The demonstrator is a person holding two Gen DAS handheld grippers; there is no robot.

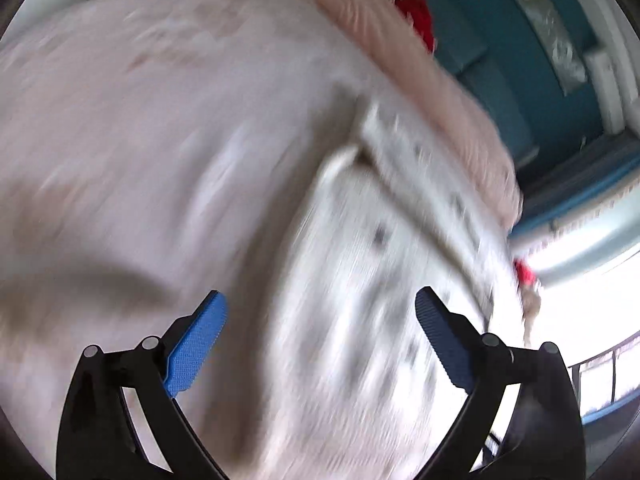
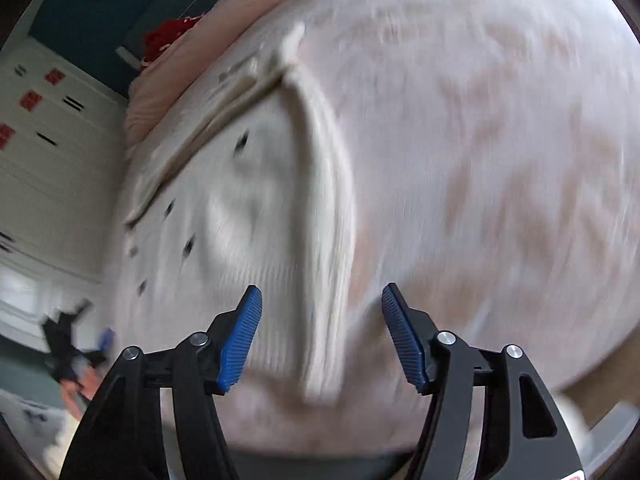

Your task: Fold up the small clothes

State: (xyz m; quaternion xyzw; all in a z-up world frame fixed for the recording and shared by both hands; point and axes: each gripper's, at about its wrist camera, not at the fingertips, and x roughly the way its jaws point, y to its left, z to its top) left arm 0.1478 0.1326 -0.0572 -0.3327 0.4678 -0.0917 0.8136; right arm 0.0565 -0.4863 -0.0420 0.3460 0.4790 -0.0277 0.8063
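A small white garment [image 1: 380, 280] with a few dark spots lies flat on the pale pink bed sheet [image 1: 140, 120]; both views are blurred. My left gripper [image 1: 320, 294] hovers over it, jaws wide open with nothing between the blue pads. In the right wrist view the same garment [image 2: 248, 208] spreads left of centre, its long folded edge running down between the fingers. My right gripper [image 2: 322, 289] is open above that edge, and the pads do not press on the cloth.
A pink striped blanket [image 1: 400, 40] lies along the bed's far side, with a red item [image 1: 416, 16] behind it by the teal wall [image 1: 500, 40]. White drawers [image 2: 48, 140] stand beyond the bed. A dark blurred shape [image 2: 64, 344] shows at lower left.
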